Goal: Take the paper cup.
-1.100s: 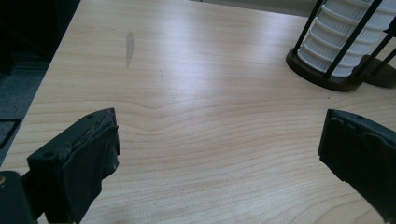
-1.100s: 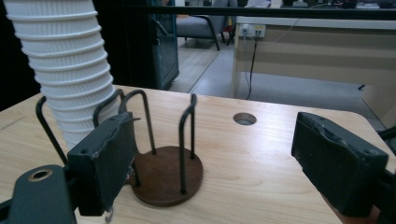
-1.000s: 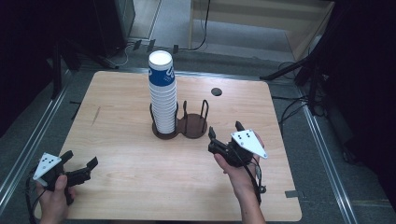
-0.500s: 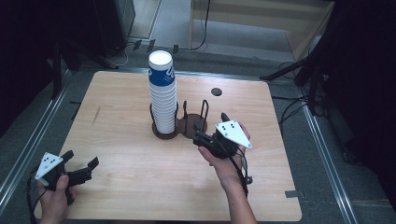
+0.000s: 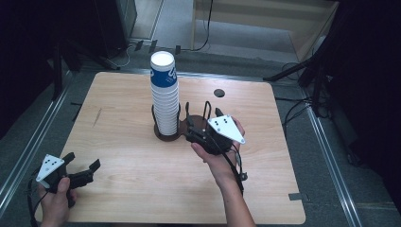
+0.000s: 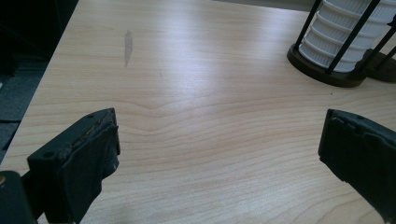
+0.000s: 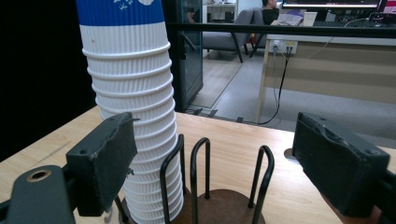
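A tall stack of white ribbed paper cups (image 5: 164,97), the top one banded blue, stands in the left ring of a dark two-ring wire holder (image 5: 204,113) at the table's middle. My right gripper (image 5: 190,130) is open, its jaws level with the holder's empty right ring and just in front of it. In the right gripper view the cups (image 7: 133,107) rise behind the left jaw, and the empty ring's wires (image 7: 201,172) stand between the jaws of the right gripper (image 7: 215,158). My left gripper (image 5: 82,163) rests open near the front left corner, holding nothing. In the left gripper view the left gripper (image 6: 219,149) faces bare wood, with the cups (image 6: 345,37) far off.
The wooden table (image 5: 123,156) has a small round hole (image 5: 219,93) behind the holder and a faint scuff (image 6: 128,42) at the left. Cables and dark stands lie on the floor around the table.
My right gripper has moved left and forward, from the table's right side up to the holder's empty ring. The left gripper has stayed in place.
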The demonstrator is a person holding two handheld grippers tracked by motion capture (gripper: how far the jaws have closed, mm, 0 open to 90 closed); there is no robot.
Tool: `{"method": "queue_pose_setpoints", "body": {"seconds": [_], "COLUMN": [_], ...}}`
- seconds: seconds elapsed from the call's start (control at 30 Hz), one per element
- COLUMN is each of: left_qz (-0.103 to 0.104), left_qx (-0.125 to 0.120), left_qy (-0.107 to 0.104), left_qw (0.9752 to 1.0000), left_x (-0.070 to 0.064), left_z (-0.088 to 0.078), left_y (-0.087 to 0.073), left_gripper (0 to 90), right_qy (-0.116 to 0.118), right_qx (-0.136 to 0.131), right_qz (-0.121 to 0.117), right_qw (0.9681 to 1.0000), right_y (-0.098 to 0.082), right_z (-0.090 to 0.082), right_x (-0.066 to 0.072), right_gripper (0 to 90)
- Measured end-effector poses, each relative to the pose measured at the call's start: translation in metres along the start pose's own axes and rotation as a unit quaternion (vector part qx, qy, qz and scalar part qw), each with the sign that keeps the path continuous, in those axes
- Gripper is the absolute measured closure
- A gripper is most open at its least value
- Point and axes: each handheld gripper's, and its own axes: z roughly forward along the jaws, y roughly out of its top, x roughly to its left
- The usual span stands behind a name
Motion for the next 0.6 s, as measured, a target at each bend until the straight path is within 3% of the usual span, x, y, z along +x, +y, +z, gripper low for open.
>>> {"method": "queue_pose_setpoints", "body": {"seconds": [0.6], "left_qz": [0.002], "left_qx": [0.001], "left_qy": [0.002], "left_qw": [1.0000], "left_x": [-0.001], "left_z": [0.001], "left_y": [0.000], "left_gripper": [0.0], "right_qy": [0.018], "right_qx": [-0.005], "right_qz": [0.002], "right_qw": [0.9998], "right_y": [0.016], "right_z": [0.019], "right_x": [0.022], "right_gripper": [13.4]}}
